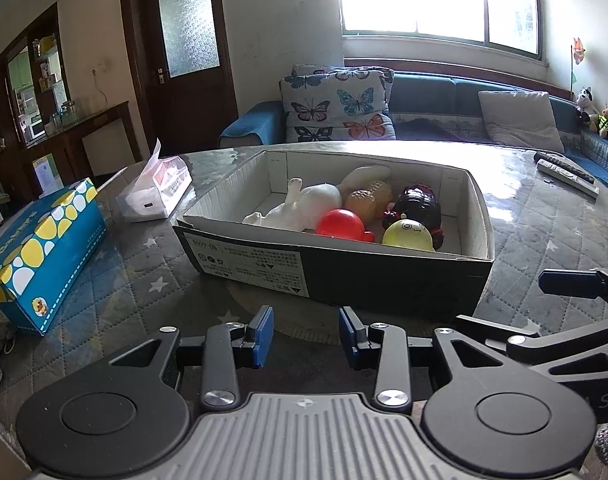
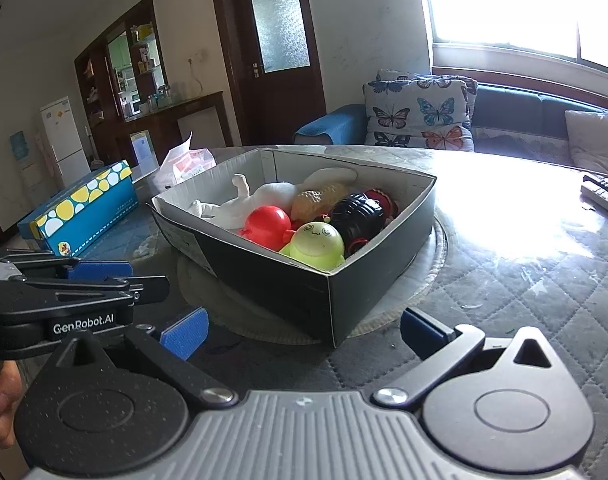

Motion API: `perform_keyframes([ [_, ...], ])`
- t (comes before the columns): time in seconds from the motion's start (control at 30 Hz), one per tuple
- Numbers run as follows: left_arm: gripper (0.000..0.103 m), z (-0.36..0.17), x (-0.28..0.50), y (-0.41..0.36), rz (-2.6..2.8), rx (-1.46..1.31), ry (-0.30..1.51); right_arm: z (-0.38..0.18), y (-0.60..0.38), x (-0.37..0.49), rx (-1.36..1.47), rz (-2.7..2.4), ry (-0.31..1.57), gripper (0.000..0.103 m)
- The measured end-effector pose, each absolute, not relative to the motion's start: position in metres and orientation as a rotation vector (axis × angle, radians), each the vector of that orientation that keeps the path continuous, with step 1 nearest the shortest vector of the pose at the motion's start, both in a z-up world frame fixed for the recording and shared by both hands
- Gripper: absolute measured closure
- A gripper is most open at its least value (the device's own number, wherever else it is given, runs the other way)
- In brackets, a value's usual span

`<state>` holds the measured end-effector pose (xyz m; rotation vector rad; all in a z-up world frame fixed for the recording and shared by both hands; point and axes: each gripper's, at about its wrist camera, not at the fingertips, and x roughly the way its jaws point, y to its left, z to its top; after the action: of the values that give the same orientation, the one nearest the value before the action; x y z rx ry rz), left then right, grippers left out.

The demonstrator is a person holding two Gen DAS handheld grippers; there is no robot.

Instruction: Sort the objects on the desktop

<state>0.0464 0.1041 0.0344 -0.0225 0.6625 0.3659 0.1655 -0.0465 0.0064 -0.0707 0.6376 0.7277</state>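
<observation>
A dark cardboard box [image 1: 384,280] [image 2: 368,280] sits on the table and holds several toys: a white plush animal [image 1: 300,208] [image 2: 256,200], a red round toy [image 1: 340,224] [image 2: 266,224], a yellow-green face toy [image 1: 408,234] [image 2: 316,244], a tan toy [image 1: 368,200] [image 2: 316,200] and a black doll [image 1: 418,204] [image 2: 356,214]. My left gripper [image 1: 306,334] is open and empty just in front of the box's near wall; it also shows at the left of the right wrist view [image 2: 104,272]. My right gripper [image 2: 304,330] is open wide and empty at the box's near corner.
A blue tissue box with yellow and white spots [image 1: 44,252] [image 2: 84,212] and a white tissue pack [image 1: 156,192] [image 2: 184,168] lie left of the cardboard box. Remote controls [image 1: 564,172] [image 2: 604,194] lie at the far right. A sofa [image 1: 424,108] stands behind the table.
</observation>
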Motion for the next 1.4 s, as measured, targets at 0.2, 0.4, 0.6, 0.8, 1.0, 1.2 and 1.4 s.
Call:
perform_keyframes([
  [0.2, 0.064, 0.034, 0.051, 0.109, 0.367, -0.033, 0.664, 0.006, -0.042, 0.17, -0.067, 0.72, 0.648, 0.0],
  [0.4, 0.065, 0.033, 0.056, 0.114, 0.367, -0.044, 0.667, 0.005, -0.038, 0.175, -0.069, 0.7, 0.655, 0.0],
  [0.6, 0.065, 0.029, 0.062, 0.117, 0.367, -0.048, 0.68, 0.002, -0.034, 0.179, -0.085, 0.663, 0.667, 0.0],
  [0.8, 0.065, 0.027, 0.066, 0.119, 0.367, -0.051, 0.683, 0.0, -0.032, 0.184, -0.083, 0.642, 0.682, 0.0],
  [1.0, 0.065, 0.026, 0.071, 0.121, 0.362, -0.055, 0.684, -0.002, -0.027, 0.188, -0.086, 0.638, 0.686, 0.0],
  [1.2, 0.065, 0.024, 0.076, 0.124, 0.362, -0.058, 0.687, -0.004, -0.025, 0.191, -0.082, 0.637, 0.695, 0.0],
  [1.4, 0.065, 0.023, 0.078, 0.125, 0.363, -0.061, 0.691, -0.006, -0.024, 0.194, -0.078, 0.631, 0.705, 0.0],
])
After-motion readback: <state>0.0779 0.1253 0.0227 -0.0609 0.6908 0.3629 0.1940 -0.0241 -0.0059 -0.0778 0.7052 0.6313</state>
